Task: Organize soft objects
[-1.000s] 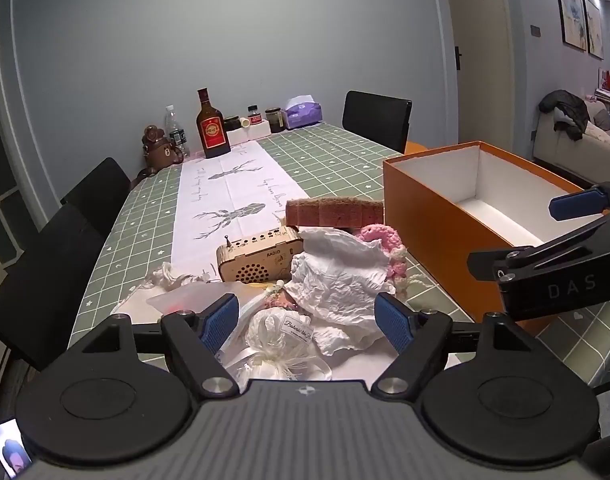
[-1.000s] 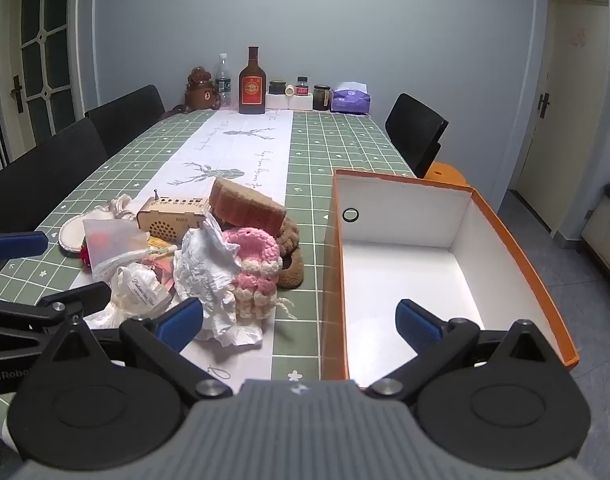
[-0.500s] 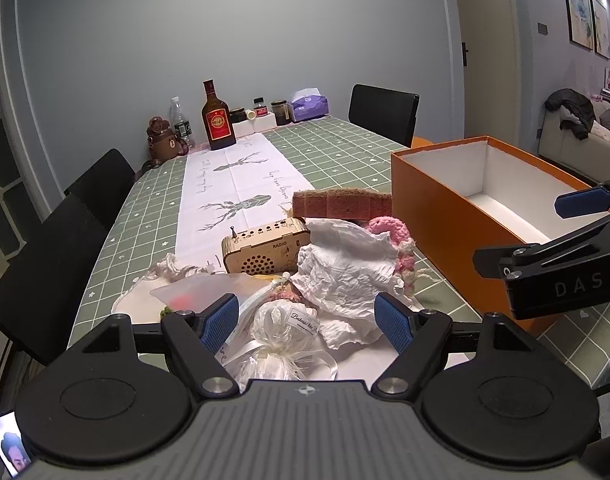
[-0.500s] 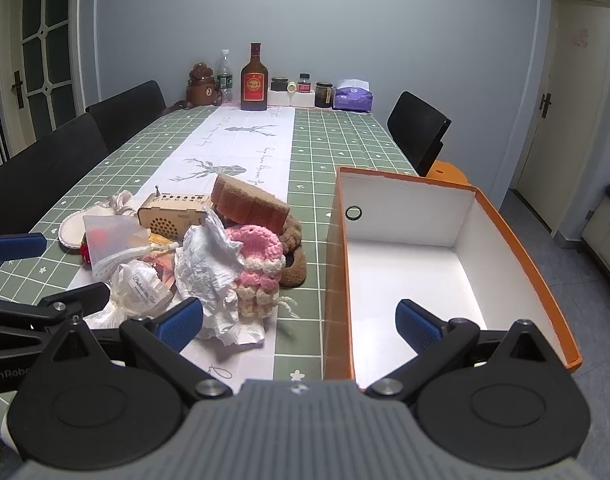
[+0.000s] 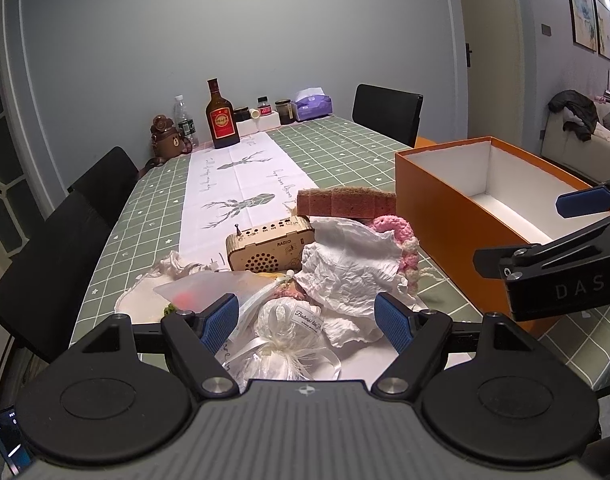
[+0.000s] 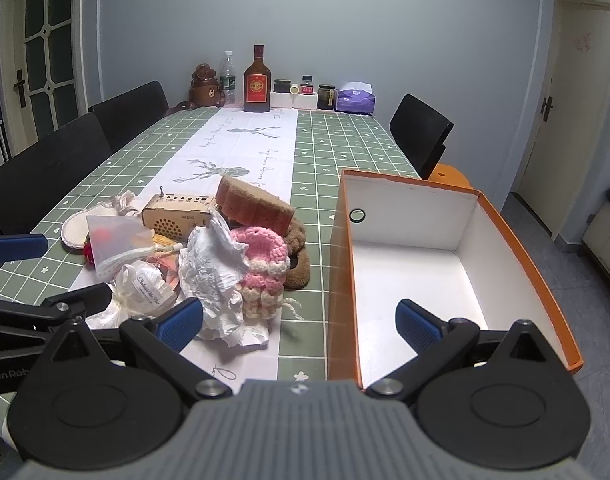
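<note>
A heap of soft things lies on the table runner: crumpled white paper [image 5: 347, 276] [image 6: 211, 268], a pink crochet piece [image 6: 265, 264] [image 5: 401, 236], a brown sponge [image 5: 347, 202] [image 6: 255, 204], a white gauze pouch [image 5: 289, 340] [image 6: 143, 286] and a brown plush [image 6: 299, 256]. An orange box [image 5: 437, 204] [image 6: 341, 280] with a white inside stands to the right, nothing in it. My left gripper [image 5: 309, 322] is open just in front of the gauze pouch. My right gripper [image 6: 301, 320] is open, straddling the box's near left wall.
A wooden radio [image 5: 269, 246] [image 6: 177, 216] and a clear bag [image 6: 113, 246] sit in the heap. Bottles, jars and a tissue box [image 6: 355, 98] line the far table end. Black chairs [image 5: 45, 272] stand on the left, one [image 6: 421, 136] on the right.
Both cameras have drawn back and risen slightly, so the heap and box sit a little farther off. Nothing on the table moved; both grippers stay open.
</note>
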{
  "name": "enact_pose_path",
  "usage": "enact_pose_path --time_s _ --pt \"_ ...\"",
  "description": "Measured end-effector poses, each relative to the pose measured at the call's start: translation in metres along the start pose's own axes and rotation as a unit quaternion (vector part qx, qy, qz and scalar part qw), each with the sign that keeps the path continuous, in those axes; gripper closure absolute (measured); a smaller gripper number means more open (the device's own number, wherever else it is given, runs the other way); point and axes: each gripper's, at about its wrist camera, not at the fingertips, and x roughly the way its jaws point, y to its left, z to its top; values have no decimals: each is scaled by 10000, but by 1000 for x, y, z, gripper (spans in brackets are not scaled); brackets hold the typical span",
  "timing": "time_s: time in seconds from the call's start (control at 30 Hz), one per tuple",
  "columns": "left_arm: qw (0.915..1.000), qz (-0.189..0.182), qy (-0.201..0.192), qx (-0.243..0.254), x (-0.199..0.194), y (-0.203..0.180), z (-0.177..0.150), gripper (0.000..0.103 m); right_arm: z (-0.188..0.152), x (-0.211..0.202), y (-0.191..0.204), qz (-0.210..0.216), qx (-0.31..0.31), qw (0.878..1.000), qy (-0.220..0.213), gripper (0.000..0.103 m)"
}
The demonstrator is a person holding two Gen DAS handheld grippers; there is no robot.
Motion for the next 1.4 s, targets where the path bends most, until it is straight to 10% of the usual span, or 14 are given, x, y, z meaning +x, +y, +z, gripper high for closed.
enact_pose_path --time_s 1.4 --pt "9999 27 16 -114 -3 5 -6 12 2 1 11 36 -171 9998 32 3"
